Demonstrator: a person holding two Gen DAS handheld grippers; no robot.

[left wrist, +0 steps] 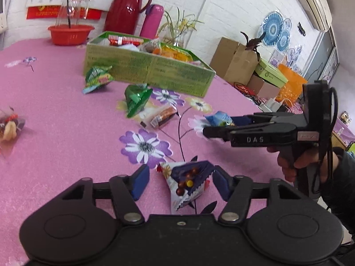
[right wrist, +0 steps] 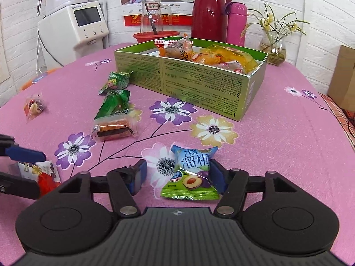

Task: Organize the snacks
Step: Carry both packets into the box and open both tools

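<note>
A white and dark-blue packet of chocolate balls [left wrist: 188, 184] lies on the pink flowered tablecloth between the blue pads of my left gripper [left wrist: 180, 182]. The left pad stands clear of it, so that gripper is open. My right gripper [right wrist: 177, 176] is open around a blue and green plum-candy packet [right wrist: 190, 173], whose right edge lies against one pad. Each gripper shows in the other view: the right gripper [left wrist: 218, 125] and the left gripper [right wrist: 41, 173]. The green snack box [right wrist: 199, 84] behind holds several wrapped snacks.
Loose on the cloth are two green packets [right wrist: 116, 81] [right wrist: 114, 105], a wrapped cake [right wrist: 114, 129] and a clear packet [right wrist: 34, 107]. Behind the box stand a red thermos [right wrist: 209, 11], pink flask [right wrist: 236, 22], red basin [right wrist: 155, 36] and plant vase [right wrist: 275, 51].
</note>
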